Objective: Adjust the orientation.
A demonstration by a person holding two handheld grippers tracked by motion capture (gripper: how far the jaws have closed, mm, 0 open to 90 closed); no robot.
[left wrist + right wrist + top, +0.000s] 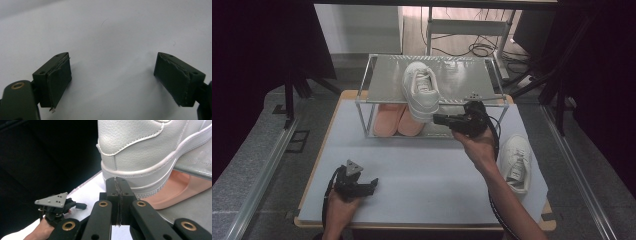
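Observation:
A white sneaker (422,90) lies on the top shelf of a metal rack (462,80), its heel hanging over the front edge. Below it, on the lower level, a pair of pink shoes (399,120) stands side by side. My right gripper (436,119) is shut with nothing between its jaws, tips right at the sneaker's heel sole. In the right gripper view the closed gripper (117,181) meets the white heel (140,147), with a pink shoe (175,192) behind. My left gripper (371,184) rests low over the white table, open (112,75) and holding nothing.
A second white sneaker (516,162) lies on the table (422,175) at the right, beside the right forearm. The rack takes up the table's far half. Dark curtains, stands and cables surround the table. The left hand and its gripper (60,205) show far off.

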